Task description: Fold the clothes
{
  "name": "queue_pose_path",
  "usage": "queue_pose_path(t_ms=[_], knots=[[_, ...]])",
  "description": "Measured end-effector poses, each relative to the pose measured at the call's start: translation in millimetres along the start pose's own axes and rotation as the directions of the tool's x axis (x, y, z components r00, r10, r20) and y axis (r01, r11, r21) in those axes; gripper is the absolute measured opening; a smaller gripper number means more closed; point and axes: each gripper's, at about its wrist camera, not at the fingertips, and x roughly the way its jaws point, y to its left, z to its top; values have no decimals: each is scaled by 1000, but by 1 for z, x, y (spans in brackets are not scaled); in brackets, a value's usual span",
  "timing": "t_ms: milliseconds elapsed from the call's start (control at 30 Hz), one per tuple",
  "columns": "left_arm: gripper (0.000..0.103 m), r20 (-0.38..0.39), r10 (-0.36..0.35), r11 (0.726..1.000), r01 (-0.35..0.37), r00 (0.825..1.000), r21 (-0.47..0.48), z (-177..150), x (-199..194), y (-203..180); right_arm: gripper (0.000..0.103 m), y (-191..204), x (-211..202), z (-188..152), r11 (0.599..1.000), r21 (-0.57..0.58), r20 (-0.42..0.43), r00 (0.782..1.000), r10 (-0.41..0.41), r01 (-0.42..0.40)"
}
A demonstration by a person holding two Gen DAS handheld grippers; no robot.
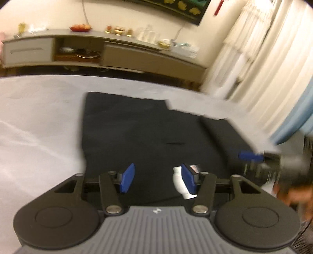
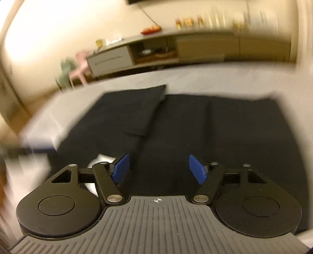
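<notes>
A pale grey bed (image 1: 39,121) carries the dark garment (image 1: 137,132), which lies flat at its middle. One sleeve (image 2: 144,109) is already folded over the body, so judging by that the fold is partly done. Above the garment, the left gripper (image 1: 158,178) and right gripper (image 2: 158,169) both gape, holding nothing.

A home living room: a low media sideboard (image 1: 117,52) carrying a fruit bowl (image 1: 80,28) and jars, pleated white curtains (image 1: 260,64), and a framed picture (image 1: 183,8) on the cream wall.
</notes>
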Motion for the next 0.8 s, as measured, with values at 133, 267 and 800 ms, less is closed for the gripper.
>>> queue_pose_path(t_ms=[133, 267, 800], knots=[[57, -38, -146, 988, 144, 989, -54, 2, 34, -36, 76, 14, -26, -49, 925, -357, -2, 990, -139, 129], [57, -112, -193, 970, 172, 975, -174, 7, 101, -64, 70, 13, -24, -70, 925, -370, 35, 996, -82, 89], [8, -132, -147, 982, 129, 980, -136, 51, 194, -122, 1, -6, -23, -53, 901, -383, 78, 979, -186, 202]])
